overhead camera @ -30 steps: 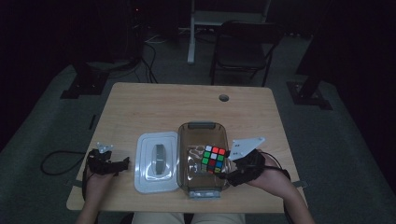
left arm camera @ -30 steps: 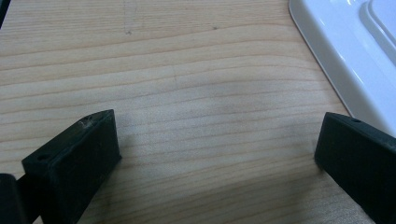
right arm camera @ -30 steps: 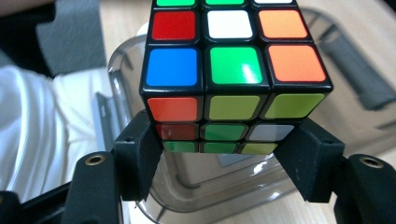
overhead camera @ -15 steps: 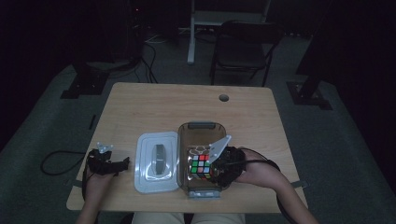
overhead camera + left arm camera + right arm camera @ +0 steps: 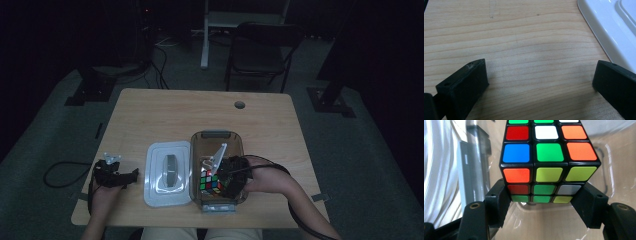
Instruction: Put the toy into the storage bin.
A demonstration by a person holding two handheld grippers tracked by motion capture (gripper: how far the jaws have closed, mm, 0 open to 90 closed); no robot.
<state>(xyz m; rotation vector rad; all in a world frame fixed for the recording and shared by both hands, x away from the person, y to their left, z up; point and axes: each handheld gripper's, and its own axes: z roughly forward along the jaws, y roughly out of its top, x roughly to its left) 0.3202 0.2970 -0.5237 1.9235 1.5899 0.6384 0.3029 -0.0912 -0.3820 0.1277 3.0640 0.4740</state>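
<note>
A scrambled colour cube (image 5: 210, 181) (image 5: 549, 160) hangs inside the clear plastic box (image 5: 235, 140) at the table's near right. My right gripper (image 5: 222, 181) (image 5: 541, 202) is shut on the cube, its black pads (image 5: 496, 205) pressing the cube's lower sides. The box's white lid (image 5: 167, 172) (image 5: 609, 27) lies flat just left of the box. My left gripper (image 5: 131, 175) (image 5: 540, 82) rests low over bare wood at the near left, open, with nothing between its fingers.
A round cable hole (image 5: 240, 105) sits in the wooden table (image 5: 200, 115) near the far edge. A dark chair (image 5: 260, 50) and a stand (image 5: 205, 35) lie beyond the table. Cables trail from both grippers.
My right gripper has carried the cube leftward and down, from the box's right rim into the box. The left gripper has stayed put.
</note>
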